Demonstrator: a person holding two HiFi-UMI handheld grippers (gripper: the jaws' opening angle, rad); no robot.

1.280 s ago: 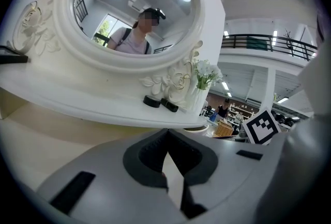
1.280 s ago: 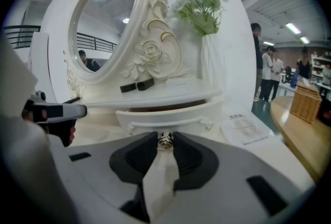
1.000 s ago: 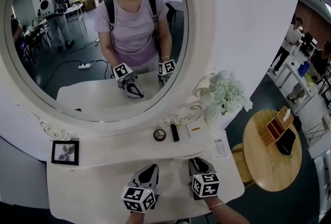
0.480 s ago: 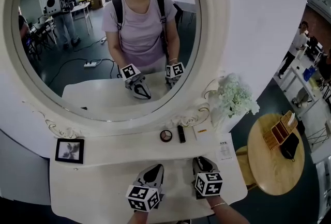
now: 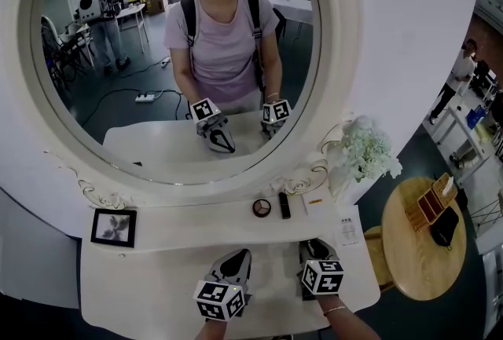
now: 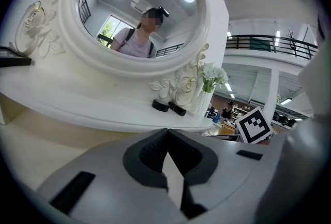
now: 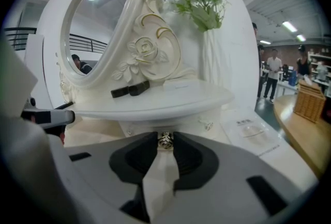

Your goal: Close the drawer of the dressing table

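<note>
White-painted wood forms the drawer front (image 7: 181, 124), which sits low under the raised shelf (image 5: 204, 214) of the dressing table (image 5: 149, 283), toward the table's right end and straight ahead of your right gripper (image 5: 313, 246). A small metal knob (image 7: 165, 140) sits at the middle of that front. Your right gripper is clenched on it, one jaw tip on each side, pointing forward and a little downward. How far the drawer stands out cannot be told, because the gripper covers it from above. Judging by its face, the drawer slides away from you toward the mirror (image 5: 157, 56), in line with the right gripper's jaws. Closing it would therefore call for a straight push forward along that line, not a sideways one. Your left gripper (image 6: 166, 132) hangs just beside the right one, on its left, over the table's bare lower surface. Its jaw tips meet with nothing between them, and it faces the plain shelf edge rather than the knob, so the right hand is the one placed for the job. On the shelf above the drawer lie a round compact (image 5: 262, 208), a dark stick (image 5: 284, 205) and a small card (image 5: 316, 201). A vase of white flowers (image 5: 364, 151) stands at the shelf's right end and a framed picture (image 5: 114, 227) at its left.
</note>
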